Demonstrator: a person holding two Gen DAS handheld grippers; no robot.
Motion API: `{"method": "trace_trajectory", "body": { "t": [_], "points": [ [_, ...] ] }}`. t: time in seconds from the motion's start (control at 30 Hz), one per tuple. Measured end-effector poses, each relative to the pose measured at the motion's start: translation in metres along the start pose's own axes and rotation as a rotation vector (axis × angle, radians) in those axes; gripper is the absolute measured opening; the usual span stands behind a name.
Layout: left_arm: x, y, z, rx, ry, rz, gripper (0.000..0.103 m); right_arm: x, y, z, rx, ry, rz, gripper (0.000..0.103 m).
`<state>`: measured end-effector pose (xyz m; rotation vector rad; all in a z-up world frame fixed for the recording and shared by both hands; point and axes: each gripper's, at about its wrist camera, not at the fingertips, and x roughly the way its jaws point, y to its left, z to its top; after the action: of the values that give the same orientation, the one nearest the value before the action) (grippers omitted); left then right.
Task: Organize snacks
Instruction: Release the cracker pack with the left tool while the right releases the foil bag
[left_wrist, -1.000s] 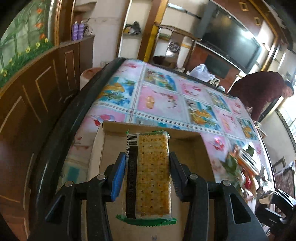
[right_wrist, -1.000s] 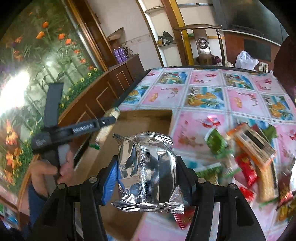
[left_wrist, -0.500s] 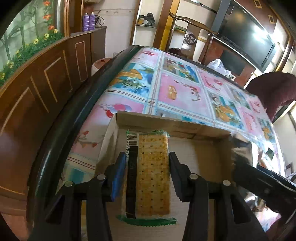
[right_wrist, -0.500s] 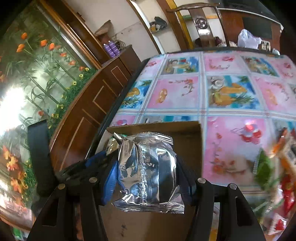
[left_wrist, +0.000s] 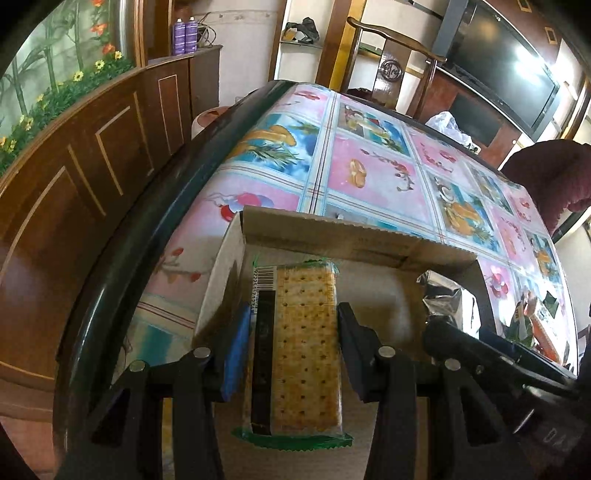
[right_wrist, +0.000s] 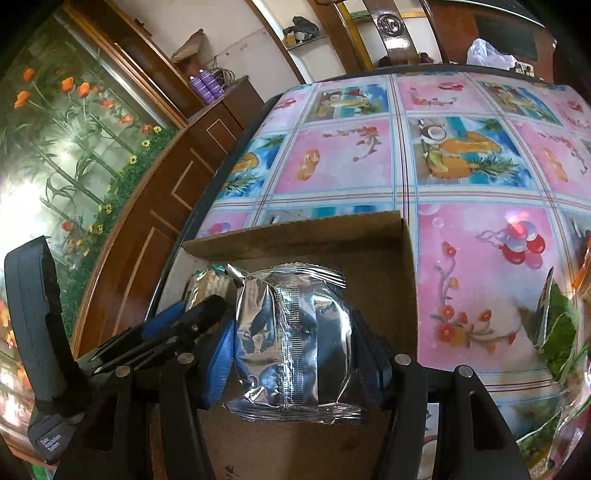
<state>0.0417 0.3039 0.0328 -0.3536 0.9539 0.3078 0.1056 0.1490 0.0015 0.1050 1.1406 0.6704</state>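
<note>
In the left wrist view, the left hand-held gripper (left_wrist: 291, 347) is clamped on a cracker packet (left_wrist: 301, 350), a clear wrapper with green crimped ends and a barcode strip down its left side. The packet stands lengthwise between the blue left pad and the black right pad, held inside the open cardboard box (left_wrist: 332, 236), near the box's left wall. The box sits on the table (left_wrist: 369, 173), which is covered with a pink and blue fruit-patterned cloth, close to the table's dark left edge. At the right of the box the silver foil packet (left_wrist: 448, 306) shows, with the black body of the other gripper below it. A wooden cabinet runs along the left.

In the right wrist view, the right hand-held gripper (right_wrist: 291, 347) is clamped on the silver foil packet (right_wrist: 295, 339), puffy and crinkled, its seam facing the camera. It hangs inside the cardboard box (right_wrist: 306, 236), toward the right wall. To its left the left hand-held gripper (right_wrist: 192, 321) reaches into the box, with the cracker packet (right_wrist: 210, 284) visible at its tips. More snack packets (right_wrist: 557, 325) lie on the table (right_wrist: 476, 258) at the right edge, well apart from the box.
</note>
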Motion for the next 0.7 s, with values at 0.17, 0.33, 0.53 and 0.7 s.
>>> {"method": "trace_trajectory", "body": {
  "t": [0.17, 0.33, 0.53, 0.7],
  "points": [
    [0.001, 0.001, -0.001, -0.002, 0.007, 0.003, 0.045, 0.001, 0.002, -0.002, -0.010, -0.003, -0.014, 0.064],
    [0.001, 0.002, 0.000, -0.004, 0.008, 0.005, 0.045, 0.001, 0.002, -0.002, -0.011, -0.004, -0.018, 0.065],
    [0.000, 0.006, 0.000, -0.024, 0.010, -0.004, 0.046, 0.000, 0.000, -0.003, -0.002, -0.003, -0.003, 0.065],
    [-0.003, 0.007, 0.001, -0.039, 0.004, -0.025, 0.051, -0.015, 0.000, -0.007, 0.002, -0.033, 0.028, 0.065]
  ]
}}
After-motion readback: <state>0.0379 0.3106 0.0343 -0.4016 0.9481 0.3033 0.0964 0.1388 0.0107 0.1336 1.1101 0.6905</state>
